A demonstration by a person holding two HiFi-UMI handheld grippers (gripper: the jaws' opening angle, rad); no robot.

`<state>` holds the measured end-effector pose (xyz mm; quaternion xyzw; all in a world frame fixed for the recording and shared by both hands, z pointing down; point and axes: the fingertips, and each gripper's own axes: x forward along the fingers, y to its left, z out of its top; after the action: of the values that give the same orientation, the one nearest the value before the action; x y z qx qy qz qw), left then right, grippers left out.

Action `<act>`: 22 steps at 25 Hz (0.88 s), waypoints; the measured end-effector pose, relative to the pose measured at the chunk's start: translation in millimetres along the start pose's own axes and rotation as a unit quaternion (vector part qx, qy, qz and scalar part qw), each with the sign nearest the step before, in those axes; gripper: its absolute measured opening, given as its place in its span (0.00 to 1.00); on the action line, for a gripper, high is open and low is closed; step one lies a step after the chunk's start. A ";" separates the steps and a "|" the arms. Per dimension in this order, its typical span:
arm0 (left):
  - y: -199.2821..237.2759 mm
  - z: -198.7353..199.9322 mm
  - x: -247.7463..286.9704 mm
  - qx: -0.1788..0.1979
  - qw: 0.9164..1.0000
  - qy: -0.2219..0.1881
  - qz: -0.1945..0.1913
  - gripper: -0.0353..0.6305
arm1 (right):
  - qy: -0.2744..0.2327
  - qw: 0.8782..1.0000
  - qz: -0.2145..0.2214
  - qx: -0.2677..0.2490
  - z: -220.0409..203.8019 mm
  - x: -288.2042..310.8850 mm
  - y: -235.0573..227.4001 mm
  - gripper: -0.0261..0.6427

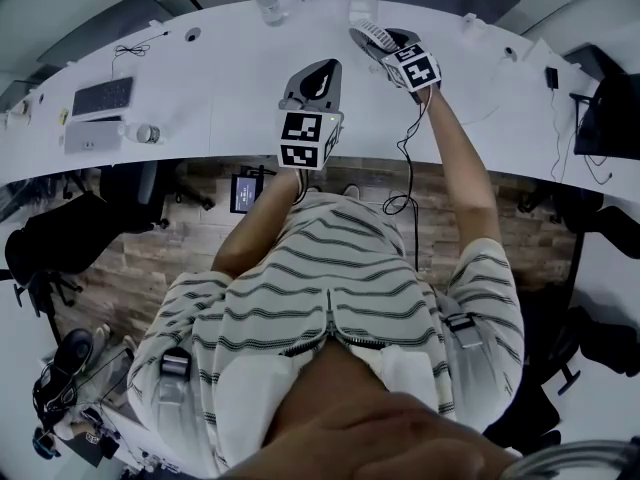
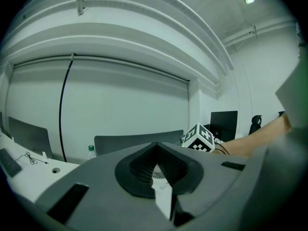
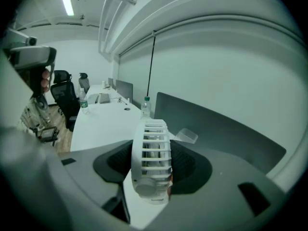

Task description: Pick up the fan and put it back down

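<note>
In the head view, the right tongs (image 1: pixel 388 46) were reached out over the far side of the white bench (image 1: pixel 220 78) with the small white fan (image 1: pixel 370 36) in them. A plastic cup (image 1: pixel 363 1) stood just beyond the fan, and a water bottle (image 1: pixel 268 3) stood further to the left. The left tongs (image 1: pixel 318 80) hung nearer to me over bare bench, well apart from the fan, taking no part in the job.

The left gripper view showed those tongs with their tips together and nothing between them. Only a thin strip of bench showed through the slit lower down. The marker cube of the other gripper (image 2: pixel 198 137) sat off to the right.

In the right gripper view, the tongs were clamped on the fan. Its ribbed grille stood edge-on and upright between them, and the round hub was lowest. I could not tell whether its foot was touching the bench or was just clear of it.

I judged that the fan was either just being lifted or about to be set down. To do this well, I would hold the clamp steady and keep the grille upright. I would lower it straight onto bare bench, short of the cup. I would part the tongs only once the foot sat flat, then draw back along their own line so neither tip dragged the grille over.
</note>
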<state>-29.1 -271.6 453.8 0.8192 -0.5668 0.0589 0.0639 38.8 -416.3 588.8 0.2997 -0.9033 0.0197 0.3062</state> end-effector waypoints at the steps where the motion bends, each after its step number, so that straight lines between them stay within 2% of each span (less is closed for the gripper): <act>1: 2.0 -0.5 0.7 -0.001 1.000 0.001 0.002 0.06 | 0.006 1.000 0.012 -0.009 -2.9 4.0 1.8 0.37; 9: 8.6 -7.4 6.6 0.001 1.000 0.011 0.013 0.06 | 0.024 0.989 0.112 -0.092 -22.2 28.7 15.7 0.37; 17: 13.0 -12.3 11.2 0.005 1.000 0.021 0.023 0.06 | 0.058 0.966 0.203 -0.149 -38.3 39.4 21.8 0.37; 22: 17.6 -13.3 15.5 0.015 0.999 0.025 0.028 0.06 | 0.077 0.953 0.239 -0.168 -46.3 50.0 21.3 0.37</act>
<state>-40.5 -289.7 470.2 0.8020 -0.5871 0.0896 0.0641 20.4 -415.2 657.9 0.0169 -0.9123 -0.0366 0.4074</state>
